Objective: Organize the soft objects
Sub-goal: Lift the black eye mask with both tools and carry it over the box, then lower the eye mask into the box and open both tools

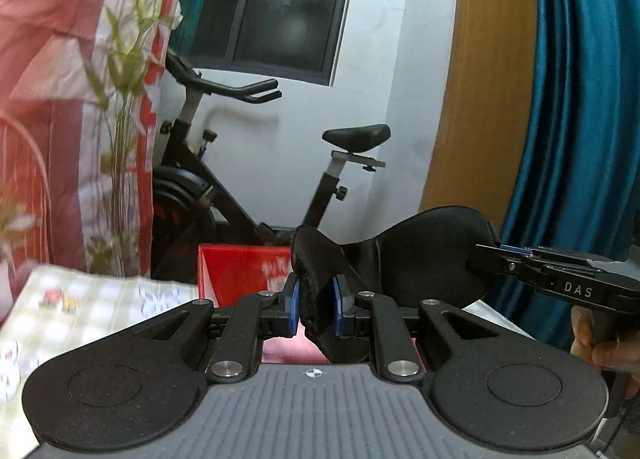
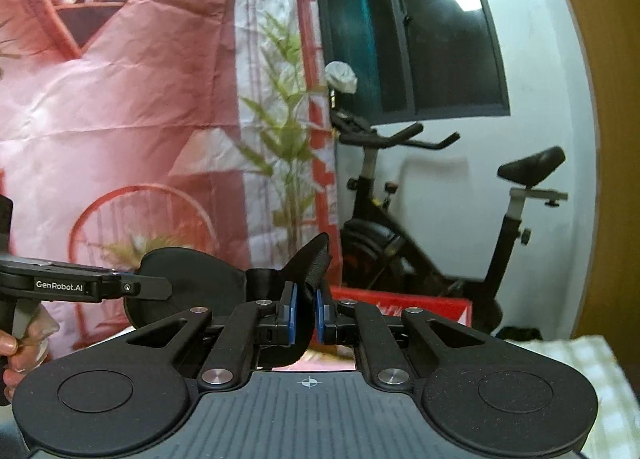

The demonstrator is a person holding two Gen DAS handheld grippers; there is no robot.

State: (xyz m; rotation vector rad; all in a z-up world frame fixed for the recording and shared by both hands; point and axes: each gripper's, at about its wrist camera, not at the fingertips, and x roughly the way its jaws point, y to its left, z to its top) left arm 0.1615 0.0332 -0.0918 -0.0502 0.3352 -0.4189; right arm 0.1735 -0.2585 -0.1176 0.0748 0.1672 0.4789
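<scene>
The left gripper [image 1: 315, 309] was clamped on one end of a black padded fabric eye mask [image 1: 424, 251], its blue pads [image 1: 295, 309] pinching the folded edge by the strap. The right gripper [image 2: 306, 313] was likewise closed on the opposite end of the mask, so the soft piece hung stretched between the two tools, lifted clear of the checked white cloth-covered table [image 1: 80, 299]. Just beyond and below the mask sat an open red box [image 1: 236, 267], a likely place to put it. Farther off stood a black exercise bike [image 1: 248, 179] against the white wall, with a pink printed backdrop [image 2: 120, 99] to one side. The risk, as I judged it, lay in the thin grips: pulling the hands apart could have slipped the springy foam from one pair of pads, dropping that end outside the box.
</scene>
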